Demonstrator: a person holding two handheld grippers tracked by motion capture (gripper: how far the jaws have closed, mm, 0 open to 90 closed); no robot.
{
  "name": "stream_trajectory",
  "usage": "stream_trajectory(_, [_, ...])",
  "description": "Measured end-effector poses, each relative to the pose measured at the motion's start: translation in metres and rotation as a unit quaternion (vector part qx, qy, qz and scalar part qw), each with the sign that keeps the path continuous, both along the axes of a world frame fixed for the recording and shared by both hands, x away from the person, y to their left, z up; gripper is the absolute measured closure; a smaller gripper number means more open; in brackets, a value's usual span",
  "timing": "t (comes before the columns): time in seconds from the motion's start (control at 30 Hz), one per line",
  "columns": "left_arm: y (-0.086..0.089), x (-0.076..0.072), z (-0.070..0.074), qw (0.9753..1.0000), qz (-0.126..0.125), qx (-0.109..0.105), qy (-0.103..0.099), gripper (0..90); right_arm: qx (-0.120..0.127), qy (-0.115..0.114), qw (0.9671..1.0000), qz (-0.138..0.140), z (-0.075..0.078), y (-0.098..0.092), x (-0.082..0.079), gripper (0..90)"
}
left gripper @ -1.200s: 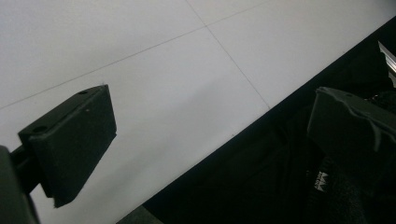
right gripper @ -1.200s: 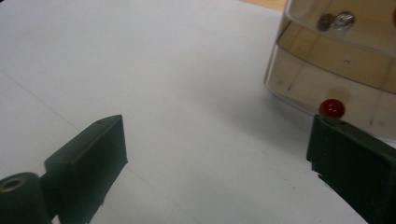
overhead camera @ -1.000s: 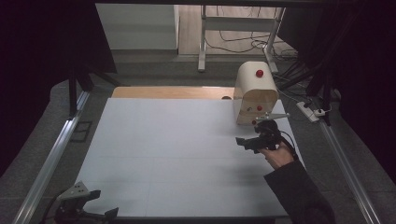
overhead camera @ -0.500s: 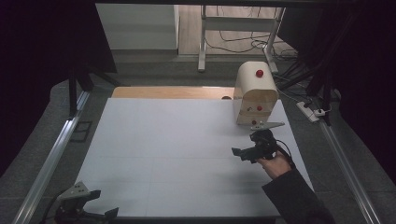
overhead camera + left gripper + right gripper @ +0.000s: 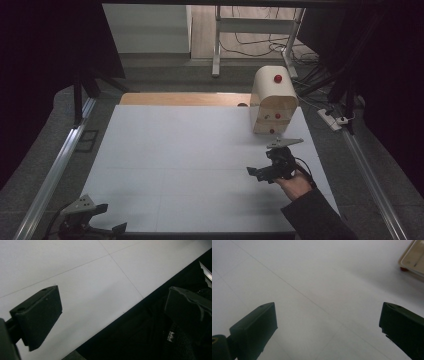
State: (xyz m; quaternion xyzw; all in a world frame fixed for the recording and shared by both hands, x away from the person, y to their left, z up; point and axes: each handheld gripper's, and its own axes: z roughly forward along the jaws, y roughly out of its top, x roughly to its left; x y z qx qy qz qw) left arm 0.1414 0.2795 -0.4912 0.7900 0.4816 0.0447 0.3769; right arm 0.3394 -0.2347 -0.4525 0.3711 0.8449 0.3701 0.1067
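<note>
A pale wooden box [image 5: 273, 100] with a rounded top and red knobs stands at the back right of the white table [image 5: 190, 155]. In front of it a person's hand holds my right gripper [image 5: 257, 174] just above the table, pointing left. Its jaws stand wide apart with nothing between them in the right gripper view [image 5: 327, 322], where a corner of the box [image 5: 413, 257] shows at the upper right. My left gripper [image 5: 111, 218] rests at the table's near left edge. Its jaws [image 5: 112, 312] are also wide apart and empty, spanning the table's edge.
A bare wooden strip [image 5: 180, 99] runs along the table's far edge. Metal rails [image 5: 55, 170] border both sides. A power strip [image 5: 332, 119] and cables lie to the right of the box. Dark fabric lies below the near edge in the left gripper view.
The hand has drawn my right gripper back from the wooden box, toward the near side of the table. The left gripper has stayed where it was.
</note>
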Motion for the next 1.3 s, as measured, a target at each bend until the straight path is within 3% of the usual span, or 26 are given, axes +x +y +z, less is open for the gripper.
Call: stream_trajectory(1.3, [0.000,0.000,0.000,1.0000,0.000,0.002,-0.001,1.2,0.017,0.001,0.9998,0.000,0.002,-0.025,-0.054,0.8])
